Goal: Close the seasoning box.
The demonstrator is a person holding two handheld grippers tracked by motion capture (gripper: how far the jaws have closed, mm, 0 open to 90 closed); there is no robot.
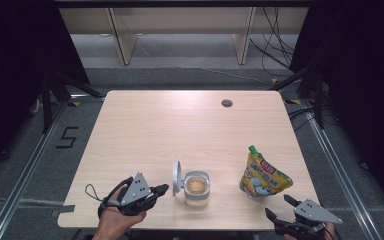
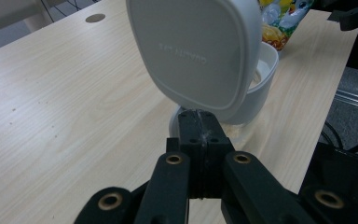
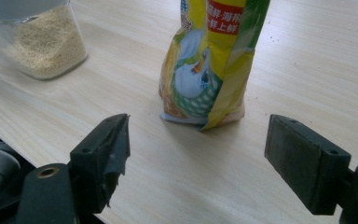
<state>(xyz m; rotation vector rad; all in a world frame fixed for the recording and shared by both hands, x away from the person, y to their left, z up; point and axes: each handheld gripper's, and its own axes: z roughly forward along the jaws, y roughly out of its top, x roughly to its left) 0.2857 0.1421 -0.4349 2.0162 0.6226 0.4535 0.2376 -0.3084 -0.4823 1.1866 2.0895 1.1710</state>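
Observation:
A clear jar of pale grain stands near the table's front edge, its white hinged lid swung up on its left side. My left gripper is shut, and its tip sits at the lid's lower edge. In the left gripper view the jaws press flush together just below the lid, with nothing seen between them. A yellow snack bag stands right of the jar. My right gripper is open just in front of the bag. In the right gripper view the bag stands ahead of the spread jaws.
The light wooden table has a round cable hole at the back right. Its front edge runs just under both hands. Wooden shelf legs and cables stand behind the table.

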